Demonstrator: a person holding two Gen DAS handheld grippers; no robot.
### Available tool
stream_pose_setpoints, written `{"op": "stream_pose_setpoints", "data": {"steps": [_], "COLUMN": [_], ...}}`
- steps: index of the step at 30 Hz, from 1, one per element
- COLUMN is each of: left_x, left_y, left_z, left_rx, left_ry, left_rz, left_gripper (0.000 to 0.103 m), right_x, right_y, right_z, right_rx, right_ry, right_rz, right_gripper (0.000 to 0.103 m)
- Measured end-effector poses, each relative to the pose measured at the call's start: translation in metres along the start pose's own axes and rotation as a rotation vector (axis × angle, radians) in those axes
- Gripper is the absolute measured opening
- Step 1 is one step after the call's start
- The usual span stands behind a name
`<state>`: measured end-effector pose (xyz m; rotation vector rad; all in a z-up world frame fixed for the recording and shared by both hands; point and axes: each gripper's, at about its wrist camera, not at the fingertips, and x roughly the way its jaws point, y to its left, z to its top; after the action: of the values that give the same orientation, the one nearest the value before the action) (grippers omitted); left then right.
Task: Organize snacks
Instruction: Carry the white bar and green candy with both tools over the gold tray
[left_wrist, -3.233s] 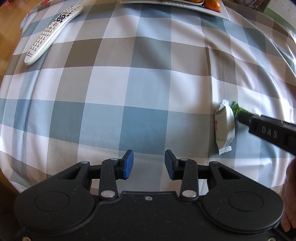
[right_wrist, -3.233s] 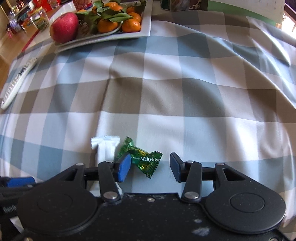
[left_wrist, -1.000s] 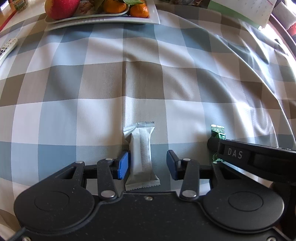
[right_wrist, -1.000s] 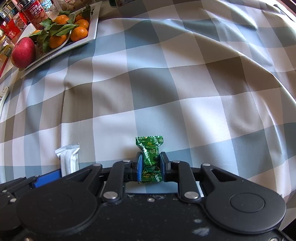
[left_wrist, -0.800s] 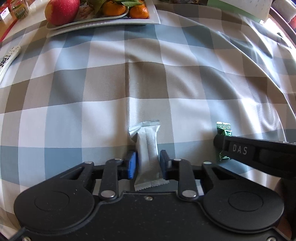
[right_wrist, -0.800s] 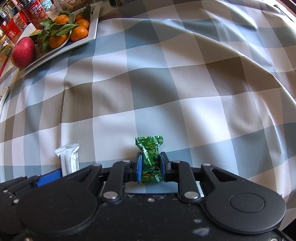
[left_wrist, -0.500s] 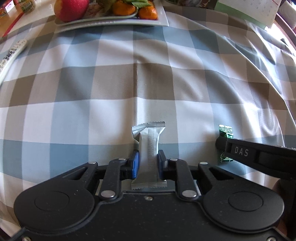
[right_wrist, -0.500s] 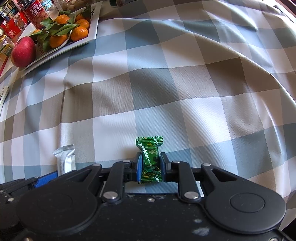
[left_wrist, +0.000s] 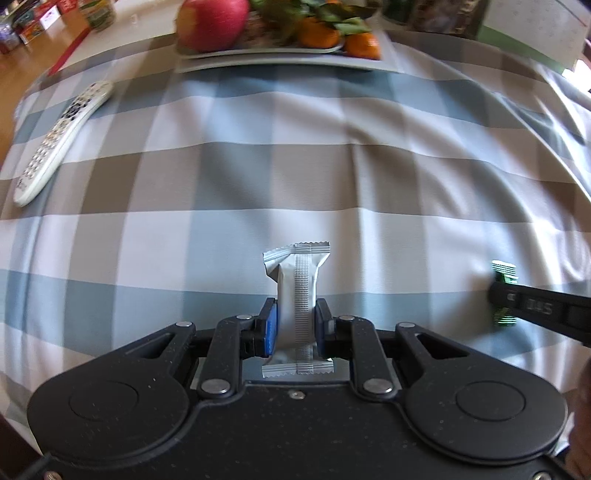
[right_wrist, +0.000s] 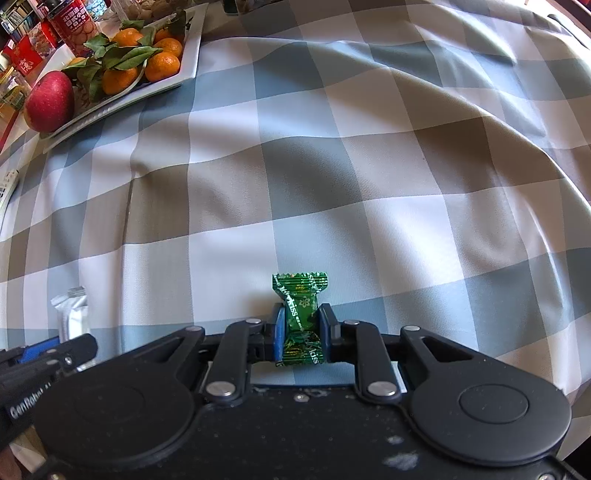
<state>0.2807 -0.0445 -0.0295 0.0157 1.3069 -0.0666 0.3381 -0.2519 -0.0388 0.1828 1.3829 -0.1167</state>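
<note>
A silver-white snack bar (left_wrist: 299, 295) stands upright between the blue pads of my left gripper (left_wrist: 295, 325), which is shut on it. The bar's top end (right_wrist: 70, 314) also shows at the lower left of the right wrist view. My right gripper (right_wrist: 300, 332) is shut on a green Meltykiss candy (right_wrist: 300, 310), held upright just above the checked tablecloth (right_wrist: 369, 166). In the left wrist view the same green candy (left_wrist: 504, 271) peeks out behind the black right gripper at the far right.
A white tray (left_wrist: 288, 62) with a red apple (left_wrist: 210, 22) and several tangerines (right_wrist: 147, 66) sits at the table's far side. A white remote control (left_wrist: 59, 140) lies at the left. Tins and boxes (right_wrist: 74, 26) stand beyond the tray.
My left gripper closed on the snack bar, lifted it off the cloth and swung so the tray and remote came into view. The right gripper stayed still, holding the green candy.
</note>
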Motion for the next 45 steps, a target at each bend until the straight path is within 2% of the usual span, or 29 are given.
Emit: {"op": "stream_pose_setpoints", "data": {"steps": [8,19,25,29,36,41,45], "left_x": [0.018,0.016,0.018,0.018,-0.007,-0.036,-0.06], "left_y": [0.01,0.008,0.01,0.009,0.011,0.012,0.012], "left_z": [0.0,-0.002,0.0,-0.001,-0.012,-0.035,-0.06], "left_rx": [-0.037,-0.039,-0.05,-0.038,-0.038,-0.033,-0.04], "left_ry": [0.059,0.056,0.058,0.045,-0.003,-0.029,-0.044], "left_rz": [0.028,0.04,0.02,0.043,0.029,0.012,-0.021], "left_gripper": [0.029,0.032,0.028,0.027,0.027,0.027,0.027], "right_x": [0.0,0.001,0.0,-0.002,-0.025,-0.051,-0.073], "right_y": [0.001,-0.008,-0.005,-0.004,-0.005,-0.012,-0.019], "right_z": [-0.001,0.003,0.002,0.0,-0.006,-0.019,-0.043], "right_rx": [-0.01,0.018,0.001,-0.006,-0.001,0.024,0.062], "right_ry": [-0.002,0.025,0.015,0.003,-0.067,-0.127,-0.155], "right_rz": [-0.003,0.041,0.028,0.024,0.036,0.045,0.084], "right_gripper": [0.021,0.023,0.02,0.02,0.02,0.02,0.02]}}
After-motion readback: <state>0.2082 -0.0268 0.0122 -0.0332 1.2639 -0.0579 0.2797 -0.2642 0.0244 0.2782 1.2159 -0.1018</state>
